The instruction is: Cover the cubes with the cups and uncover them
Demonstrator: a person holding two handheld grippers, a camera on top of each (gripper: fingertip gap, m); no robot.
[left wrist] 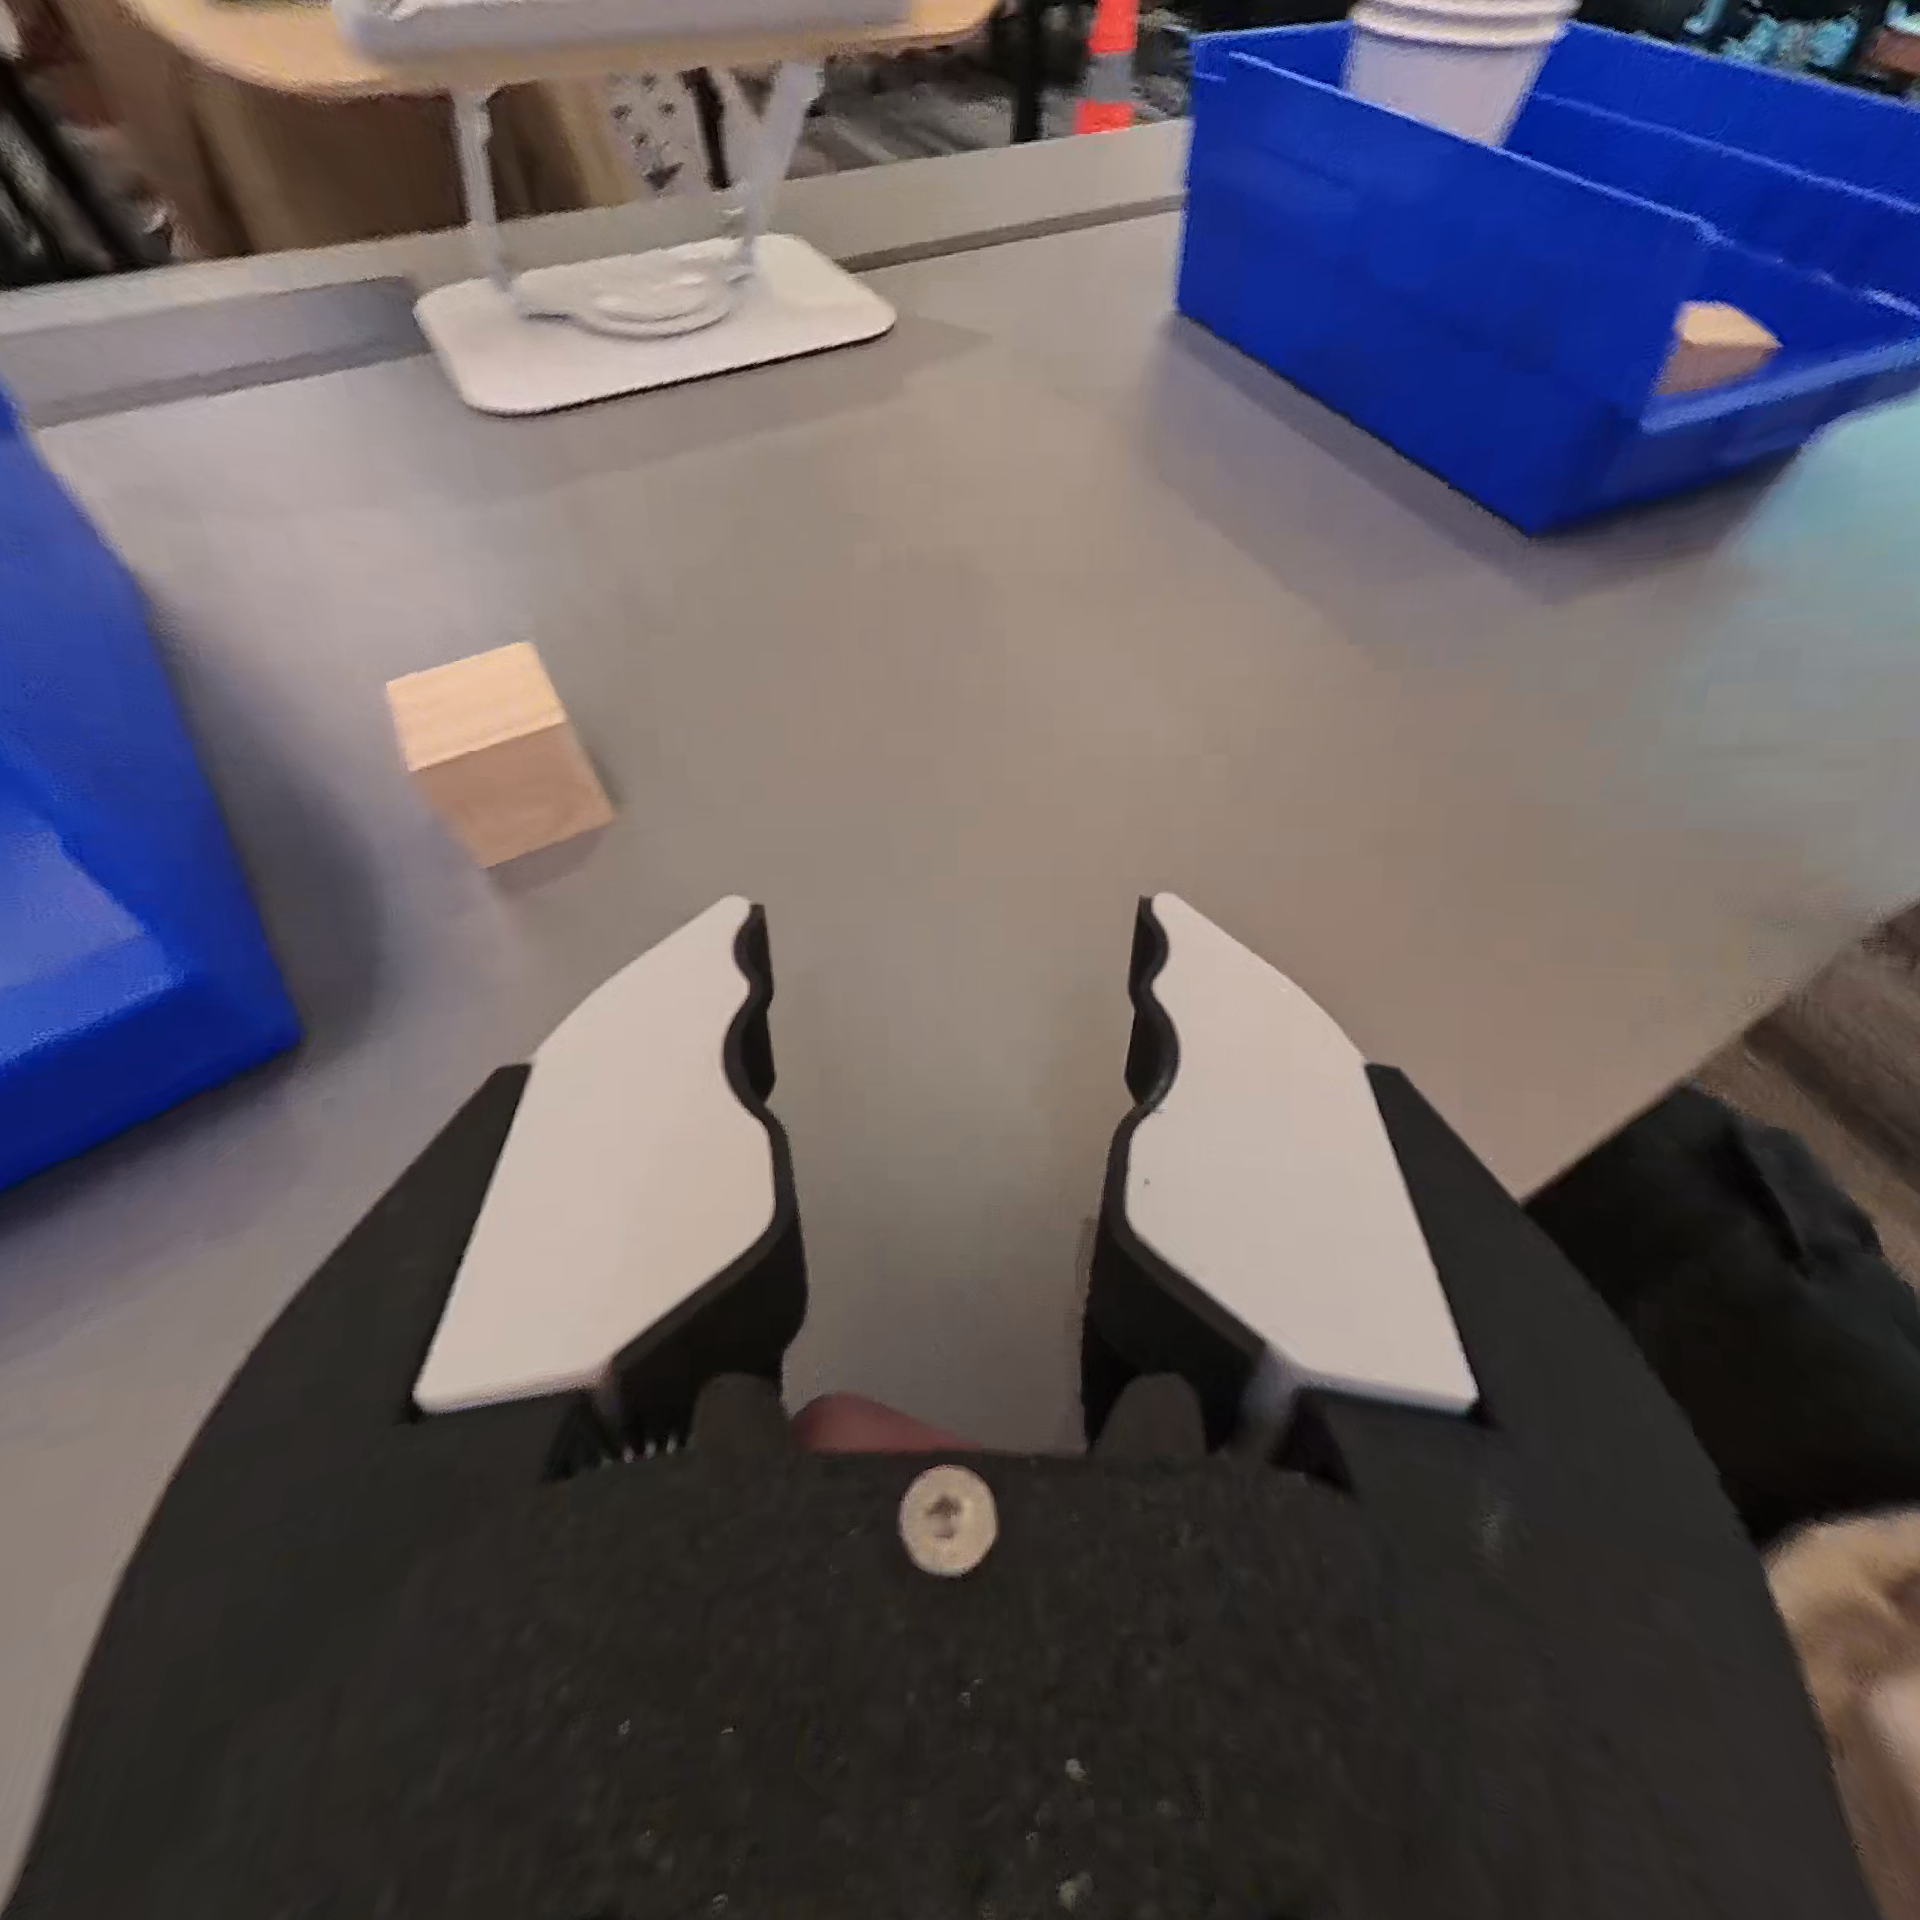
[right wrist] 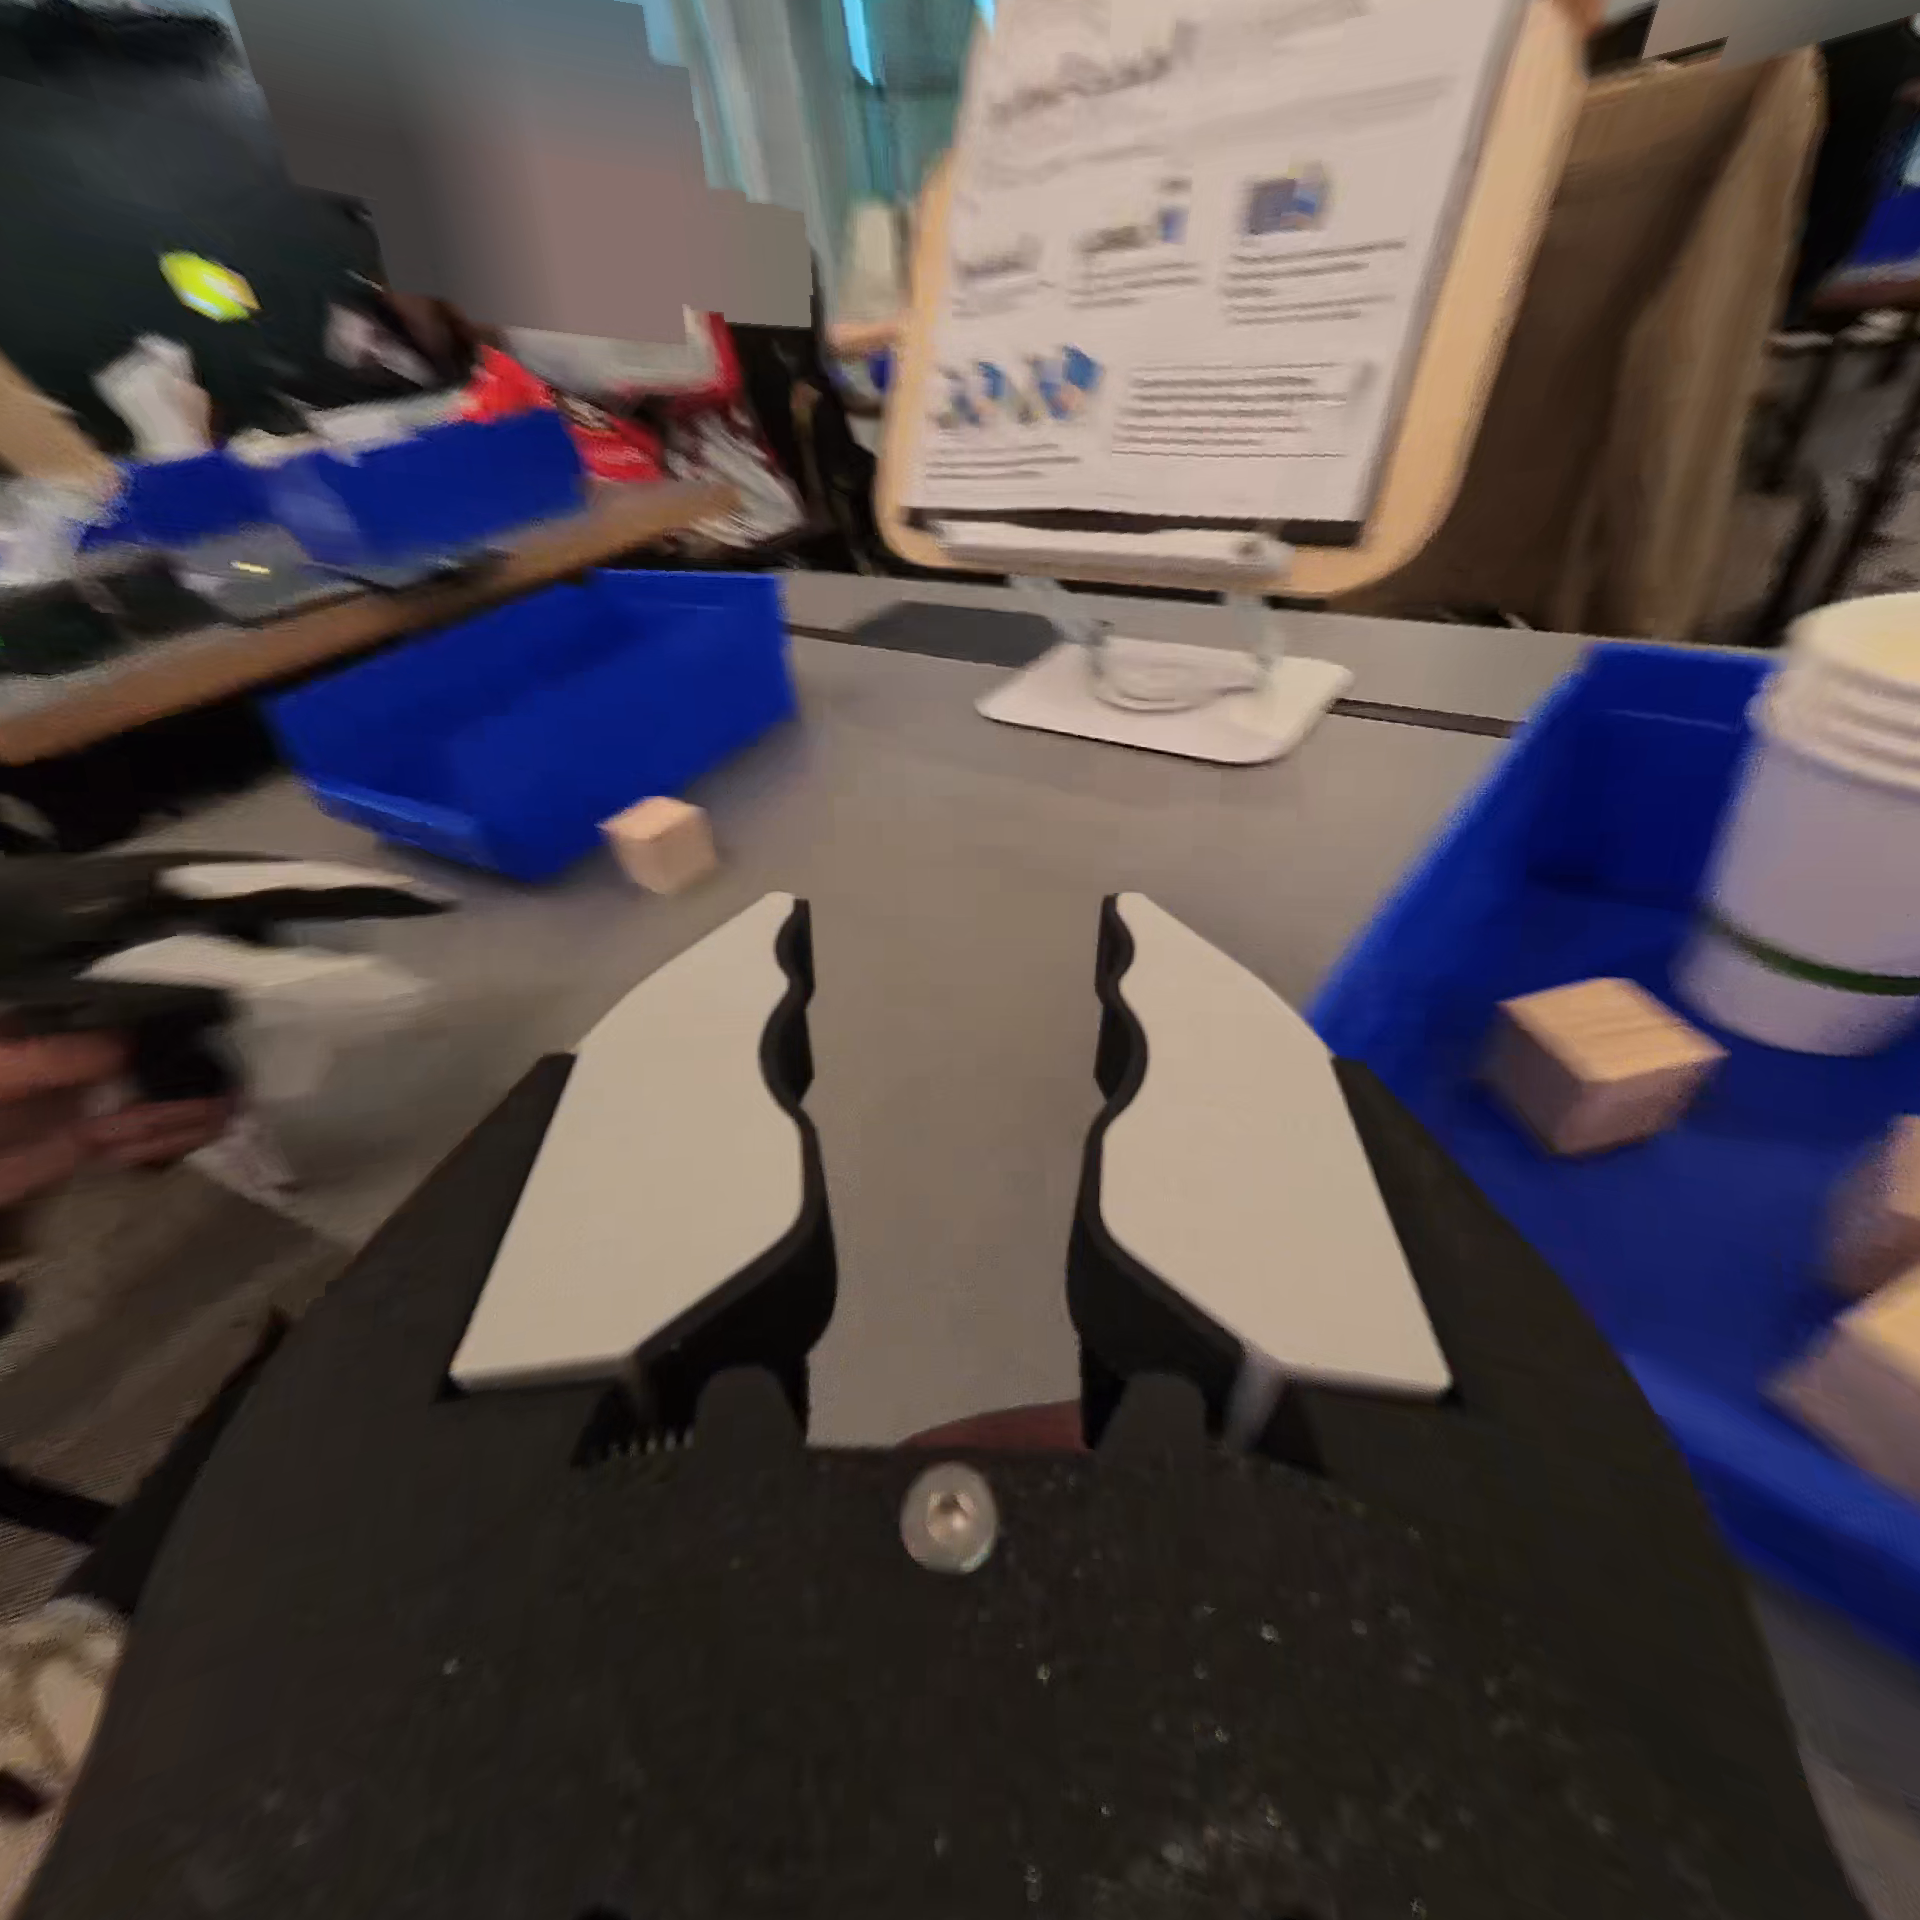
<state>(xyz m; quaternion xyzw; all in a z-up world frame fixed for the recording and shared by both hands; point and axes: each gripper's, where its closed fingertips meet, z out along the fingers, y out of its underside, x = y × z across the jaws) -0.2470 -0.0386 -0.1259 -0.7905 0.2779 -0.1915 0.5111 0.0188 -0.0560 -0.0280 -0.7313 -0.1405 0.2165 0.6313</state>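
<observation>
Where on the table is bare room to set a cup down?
Free: grey table between the wooden cube, white stand base and right blue bin. Crowded: that bin, holding stacked cups and cubes.

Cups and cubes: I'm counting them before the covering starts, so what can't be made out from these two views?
- Right wrist view: the cup stack in the right blue bin is cut off by the frame edge; count unclear.
- Right wrist view: cubes at the bin's near end are blurred and cropped.
- Left wrist view: the bin's wall hides most of a cube.
- Left wrist view: the left bin is cropped; contents unseen.
</observation>
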